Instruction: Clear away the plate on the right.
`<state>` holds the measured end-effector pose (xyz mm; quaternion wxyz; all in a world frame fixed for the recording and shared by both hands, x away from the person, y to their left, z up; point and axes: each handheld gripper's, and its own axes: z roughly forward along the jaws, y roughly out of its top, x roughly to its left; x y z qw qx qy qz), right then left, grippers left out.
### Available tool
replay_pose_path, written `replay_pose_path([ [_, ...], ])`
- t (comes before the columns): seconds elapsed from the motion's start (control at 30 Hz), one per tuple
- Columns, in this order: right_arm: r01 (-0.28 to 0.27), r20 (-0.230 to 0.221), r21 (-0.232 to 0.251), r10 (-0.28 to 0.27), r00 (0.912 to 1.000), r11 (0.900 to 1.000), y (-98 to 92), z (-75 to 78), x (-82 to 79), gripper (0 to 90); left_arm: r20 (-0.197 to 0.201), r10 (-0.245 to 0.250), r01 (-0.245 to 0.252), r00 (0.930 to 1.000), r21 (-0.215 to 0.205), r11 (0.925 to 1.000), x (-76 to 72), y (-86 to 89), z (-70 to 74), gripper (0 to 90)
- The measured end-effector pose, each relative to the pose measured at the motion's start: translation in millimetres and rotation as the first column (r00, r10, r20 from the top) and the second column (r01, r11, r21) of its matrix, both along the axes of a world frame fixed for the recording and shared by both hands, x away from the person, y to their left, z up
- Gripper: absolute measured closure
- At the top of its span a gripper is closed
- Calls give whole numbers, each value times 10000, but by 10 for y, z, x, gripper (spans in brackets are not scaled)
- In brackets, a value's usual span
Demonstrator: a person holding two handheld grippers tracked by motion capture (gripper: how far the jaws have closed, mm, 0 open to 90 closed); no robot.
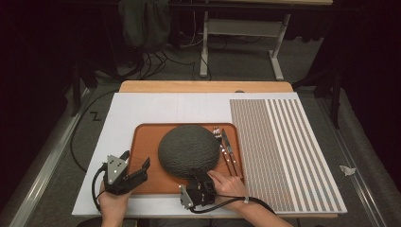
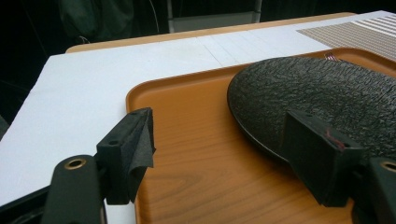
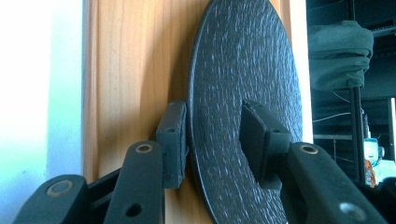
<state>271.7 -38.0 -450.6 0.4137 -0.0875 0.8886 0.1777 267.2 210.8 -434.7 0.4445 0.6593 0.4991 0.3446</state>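
A dark, rough-textured round plate [image 1: 188, 150] lies on an orange wooden tray [image 1: 144, 142]. My right gripper [image 1: 200, 174], turned on its side, sits at the plate's near rim. In the right gripper view its jaws straddle that rim [image 3: 233, 93]: one pad [image 3: 172, 137] is under the edge against the tray side, and the other pad [image 3: 256, 140] stands off above the plate's top. My left gripper [image 1: 136, 160] hovers over the tray's near left corner. Its jaws are wide open and empty [image 2: 219, 135], with the plate [image 2: 322, 88] just beyond its right jaw.
A fork [image 1: 218, 136] and a knife [image 1: 227, 144] lie on the tray's right strip beside the plate. The tray rests on a white board [image 1: 156, 106], with a striped mat [image 1: 283, 151] to its right. Dark floor, cables and a desk frame lie beyond the table.
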Motion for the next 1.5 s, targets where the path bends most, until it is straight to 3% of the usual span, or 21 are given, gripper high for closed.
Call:
replay_pose_path([
  [1.5,747,111,116,-748,9971,9971,-459,28,20,632,-25,-26,26,10000,24,10000,15,-17,-5,263],
])
